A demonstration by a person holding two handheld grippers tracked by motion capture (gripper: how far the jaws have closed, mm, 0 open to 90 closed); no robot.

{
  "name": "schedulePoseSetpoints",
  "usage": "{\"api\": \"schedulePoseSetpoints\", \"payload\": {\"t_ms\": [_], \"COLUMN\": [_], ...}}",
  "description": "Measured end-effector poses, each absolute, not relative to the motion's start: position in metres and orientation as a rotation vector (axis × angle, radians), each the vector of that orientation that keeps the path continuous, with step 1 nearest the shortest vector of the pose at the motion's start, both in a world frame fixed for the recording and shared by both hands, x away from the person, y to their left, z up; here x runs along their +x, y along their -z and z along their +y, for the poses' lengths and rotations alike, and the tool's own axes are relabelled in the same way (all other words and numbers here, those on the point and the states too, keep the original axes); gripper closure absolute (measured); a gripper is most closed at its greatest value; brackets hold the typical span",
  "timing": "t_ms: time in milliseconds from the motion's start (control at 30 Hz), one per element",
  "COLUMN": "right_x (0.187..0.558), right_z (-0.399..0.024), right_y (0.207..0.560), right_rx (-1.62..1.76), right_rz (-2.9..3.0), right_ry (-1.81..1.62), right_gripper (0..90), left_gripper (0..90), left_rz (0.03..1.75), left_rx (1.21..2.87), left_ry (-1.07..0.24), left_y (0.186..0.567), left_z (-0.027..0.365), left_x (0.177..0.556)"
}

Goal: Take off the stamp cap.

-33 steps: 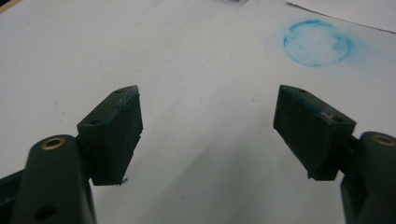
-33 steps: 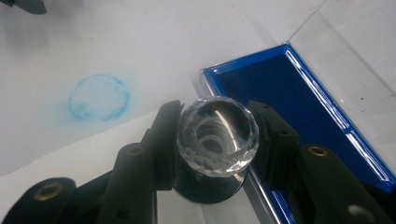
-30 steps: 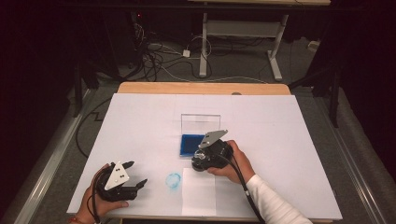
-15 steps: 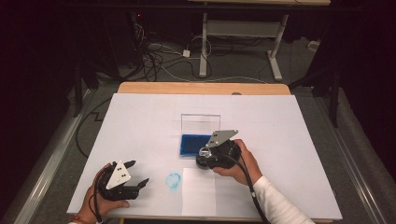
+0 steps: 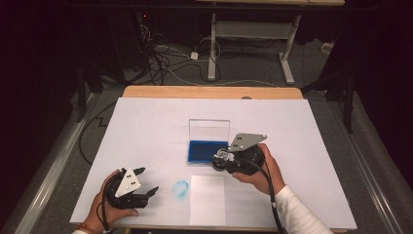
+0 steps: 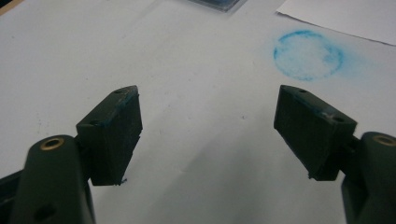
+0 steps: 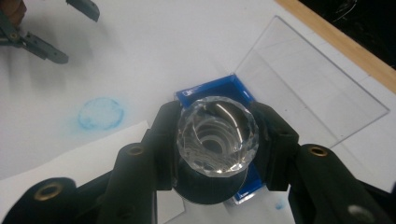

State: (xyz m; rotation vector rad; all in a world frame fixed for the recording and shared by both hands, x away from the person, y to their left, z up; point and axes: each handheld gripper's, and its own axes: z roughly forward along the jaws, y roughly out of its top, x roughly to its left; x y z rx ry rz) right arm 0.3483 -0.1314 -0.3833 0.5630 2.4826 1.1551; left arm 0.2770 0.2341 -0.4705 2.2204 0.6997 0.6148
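One faceted clear stamp over square blue inkpad

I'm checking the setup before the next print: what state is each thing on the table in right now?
Ink pad case: open, clear lid standing up behind the blue pad.
Crystal-topped stamp: clamped between the jaws, above the pad.
Right gripper: shut on the stamp.
Left gripper: open, holding nothing.
Paper sheet: lying flat, unmarked.
Blue ring print: already on the table cover, smudged.
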Motion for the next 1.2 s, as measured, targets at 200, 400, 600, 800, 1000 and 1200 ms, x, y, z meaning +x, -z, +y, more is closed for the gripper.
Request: {"api": "schedulePoseSetpoints", "payload": {"t_ms": [200, 400, 600, 800, 1000, 1200], "right_x": [0.344, 0.343, 0.343, 0.345, 0.347, 0.344], "right_z": [-0.141, -0.142, -0.137, -0.136, -0.126, -0.115], "right_y": [0.374, 0.367, 0.362, 0.353, 0.347, 0.348], "right_rx": [0.577, 0.568, 0.565, 0.564, 0.551, 0.532], "right_rz": [2.452, 2.441, 2.427, 2.412, 2.408, 2.421], "right_ry": [-1.182, -1.212, -1.24, -1.275, -1.308, -1.32], "right_gripper": [57.2, 57.2, 57.2, 57.2, 57.2, 57.2], "left_gripper": [22.6, 22.6, 19.7, 19.3, 19.3, 19.3], "left_rz": [0.719, 0.712, 0.658, 0.653, 0.636, 0.58], "left_rx": [2.212, 2.202, 2.187, 2.169, 2.14, 2.121], "left_ry": [-0.616, -0.568, -0.544, -0.533, -0.513, -0.496], "left_y": [0.47, 0.47, 0.466, 0.461, 0.453, 0.446], "left_z": [0.235, 0.233, 0.227, 0.219, 0.207, 0.183], "left_x": [0.279, 0.279, 0.279, 0.285, 0.292, 0.297]}}
